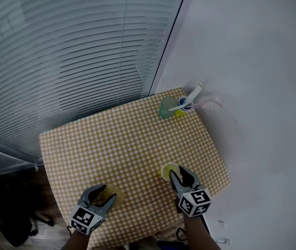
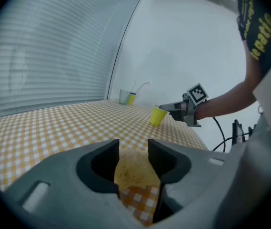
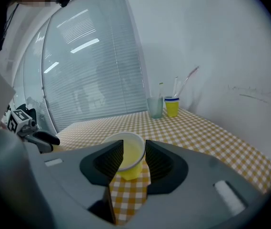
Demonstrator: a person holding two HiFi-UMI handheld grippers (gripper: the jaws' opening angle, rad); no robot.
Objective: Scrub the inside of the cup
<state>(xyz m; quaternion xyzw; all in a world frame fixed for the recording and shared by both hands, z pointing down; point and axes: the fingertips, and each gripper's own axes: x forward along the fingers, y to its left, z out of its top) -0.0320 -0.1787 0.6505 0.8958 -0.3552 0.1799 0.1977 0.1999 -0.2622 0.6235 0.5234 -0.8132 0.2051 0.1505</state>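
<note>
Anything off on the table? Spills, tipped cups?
Nothing stands out. The yellow cup stands upright between the fingers of the right gripper, the scrubbing pad lies flat between those of the left gripper, and the far-corner cups are upright. No spill visible.

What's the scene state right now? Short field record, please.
table: yellow checked top
left gripper: tongs apart, sponge between them, flat on the table
right gripper: tongs apart, cup between them, upright on the table
far corner: glass beside a second cup
scrubbing: not under way, sponge outside the cup
</note>
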